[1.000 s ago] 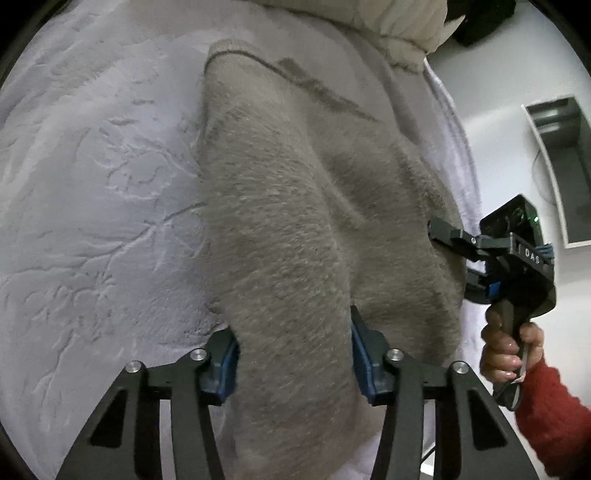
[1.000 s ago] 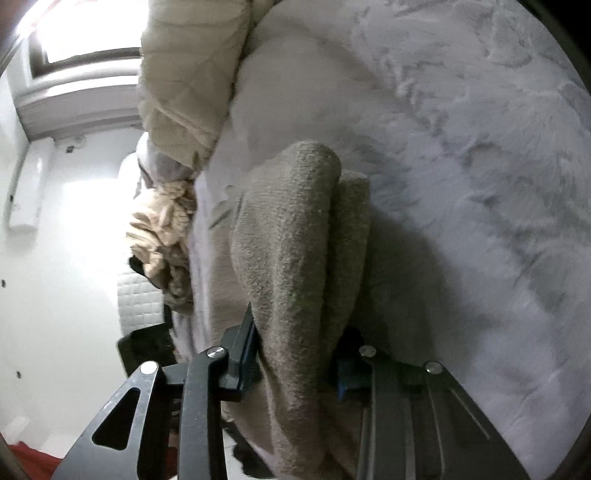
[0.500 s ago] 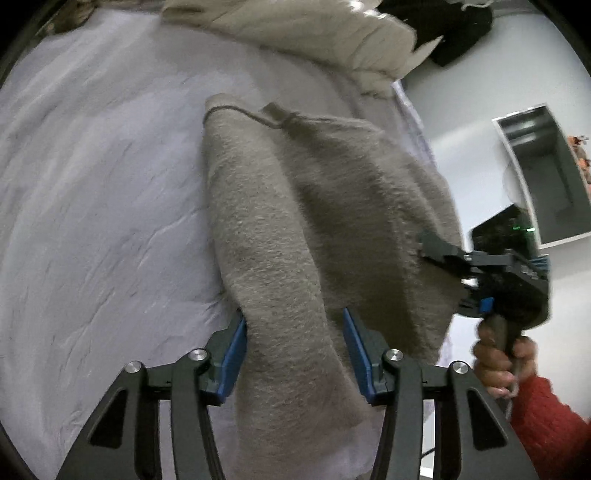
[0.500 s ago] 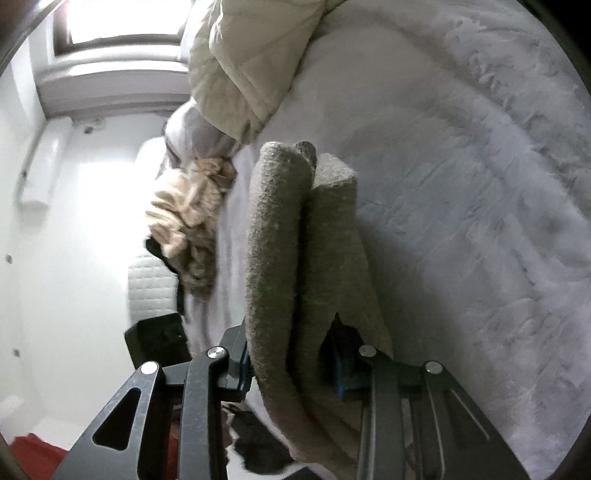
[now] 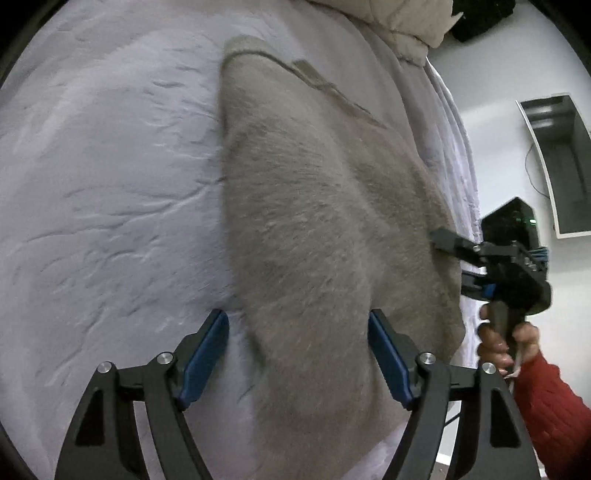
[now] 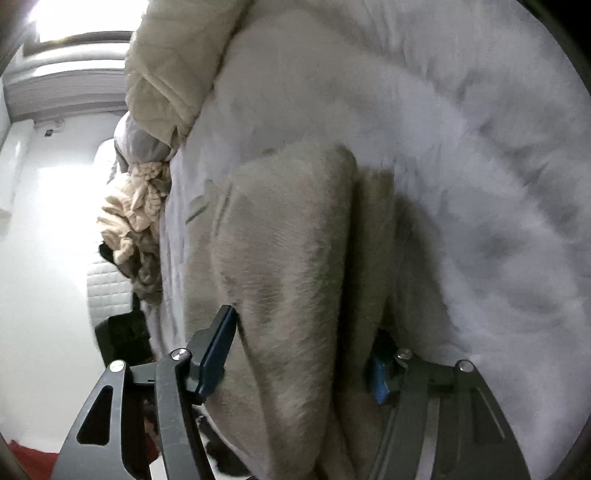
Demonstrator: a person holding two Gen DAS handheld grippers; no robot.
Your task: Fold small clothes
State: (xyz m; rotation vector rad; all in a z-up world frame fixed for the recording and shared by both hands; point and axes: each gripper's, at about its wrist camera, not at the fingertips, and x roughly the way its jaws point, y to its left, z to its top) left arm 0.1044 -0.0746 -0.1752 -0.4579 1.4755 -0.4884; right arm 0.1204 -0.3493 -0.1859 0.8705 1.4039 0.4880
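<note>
A fuzzy grey-beige garment (image 5: 314,221) lies folded lengthwise on the pale bed cover (image 5: 110,184). My left gripper (image 5: 295,350) is open. The near end of the garment lies between its blue pads, and the left pad (image 5: 207,350) stands clear of the cloth. At the garment's right edge, my right gripper (image 5: 456,260) is held by a hand in a red sleeve (image 5: 554,406). In the right wrist view the right gripper (image 6: 301,350) is open too, its fingers spread on either side of the doubled-over garment (image 6: 295,258).
A cream quilt (image 5: 388,22) is bunched at the far end of the bed. A heap of beige clothes (image 6: 136,206) sits by the bed's edge. A dark panel (image 5: 554,158) hangs on the white wall to the right.
Both grippers have opened and let go of the garment. It was lifted half a second ago and now lies lower and flatter on the bed.
</note>
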